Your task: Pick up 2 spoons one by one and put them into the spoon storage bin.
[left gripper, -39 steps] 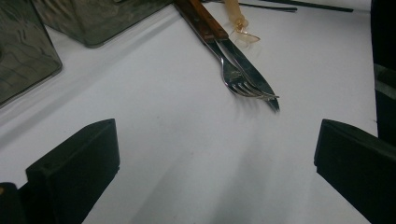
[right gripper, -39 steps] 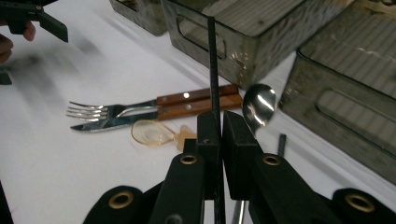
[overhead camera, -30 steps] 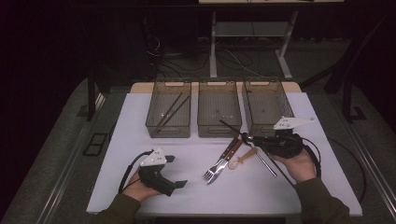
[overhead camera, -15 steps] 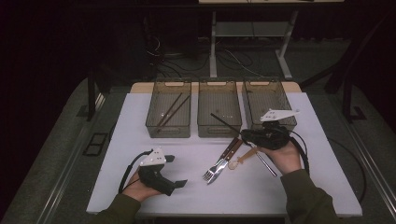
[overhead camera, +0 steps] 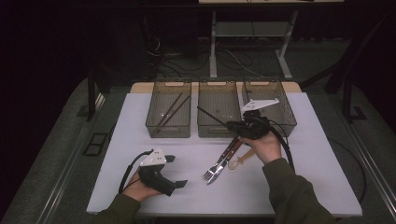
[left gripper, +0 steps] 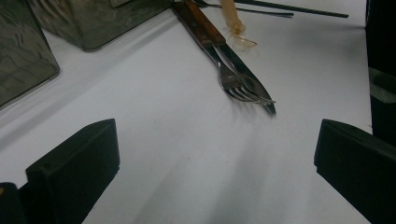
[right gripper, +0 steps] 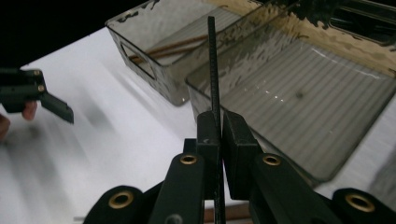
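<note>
Chopstick (right gripper: 213, 70) position governs the next move, so I check it first. I have my right gripper (right gripper: 220, 128) clamped on one black chopstick — the pads are pressed together with the stick pinched between them. From the jaws its long axis runs straight ahead, and the free tip points out over the near wall of the middle bin (right gripper: 299, 93).

In the high view the same stick (overhead camera: 212, 116) slants up and to the left from the right gripper (overhead camera: 236, 126), with its tip above the middle bin (overhead camera: 218, 130). The left bin (overhead camera: 169, 133), just beside it, already holds two brown chopsticks (overhead camera: 169, 112) lying lengthwise. I judge that bin to be the target, so the stick has to travel further left and turn to lie along the bin's length.

My left gripper (overhead camera: 180, 171) rests on the table near the front edge with its jaws standing wide apart, nothing between them. The right hand is clearly the nearer one to the bins. A fork (overhead camera: 212, 171), a knife (overhead camera: 229, 150) and a small spoon (overhead camera: 238, 161) lie on the table between the two grippers.
</note>
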Action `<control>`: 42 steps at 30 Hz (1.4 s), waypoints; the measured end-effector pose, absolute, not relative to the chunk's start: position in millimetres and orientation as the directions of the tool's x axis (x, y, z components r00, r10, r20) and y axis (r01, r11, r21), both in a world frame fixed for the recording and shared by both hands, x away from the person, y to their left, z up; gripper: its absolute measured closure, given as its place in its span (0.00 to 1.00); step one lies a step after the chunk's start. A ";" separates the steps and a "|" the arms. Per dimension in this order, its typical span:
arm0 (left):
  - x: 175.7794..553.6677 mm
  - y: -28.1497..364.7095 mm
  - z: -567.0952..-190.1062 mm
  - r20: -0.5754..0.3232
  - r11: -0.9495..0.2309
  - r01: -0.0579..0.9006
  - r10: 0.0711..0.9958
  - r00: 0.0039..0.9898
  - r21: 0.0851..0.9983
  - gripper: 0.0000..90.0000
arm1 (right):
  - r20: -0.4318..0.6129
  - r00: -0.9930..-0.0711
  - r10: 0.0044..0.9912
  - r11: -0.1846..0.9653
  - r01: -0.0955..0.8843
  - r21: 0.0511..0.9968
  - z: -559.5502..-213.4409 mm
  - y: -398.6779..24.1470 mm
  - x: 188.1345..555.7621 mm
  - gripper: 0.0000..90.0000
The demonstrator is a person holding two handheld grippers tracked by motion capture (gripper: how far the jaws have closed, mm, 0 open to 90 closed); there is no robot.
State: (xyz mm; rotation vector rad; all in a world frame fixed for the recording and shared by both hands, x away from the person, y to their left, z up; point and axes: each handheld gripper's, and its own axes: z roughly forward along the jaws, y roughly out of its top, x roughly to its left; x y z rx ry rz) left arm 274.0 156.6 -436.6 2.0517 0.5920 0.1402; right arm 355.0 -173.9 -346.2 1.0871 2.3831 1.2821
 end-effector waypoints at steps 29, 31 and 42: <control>273.2 155.8 -435.1 -0.136 -0.415 0.343 0.451 0.882 0.843 0.00 | 0.130 -0.647 0.751 0.326 0.535 0.779 -340.2 -83.4 422.1 0.95; 273.4 156.5 -434.5 -0.132 -0.422 0.339 0.448 0.884 0.841 0.00 | 0.126 -0.644 0.754 0.329 0.538 0.776 -339.6 -75.7 428.2 0.95; 273.1 156.2 -434.2 -0.134 -0.412 0.337 0.448 0.884 0.847 0.00 | 0.105 -0.624 0.774 0.348 0.557 0.754 -346.2 -39.0 457.4 0.95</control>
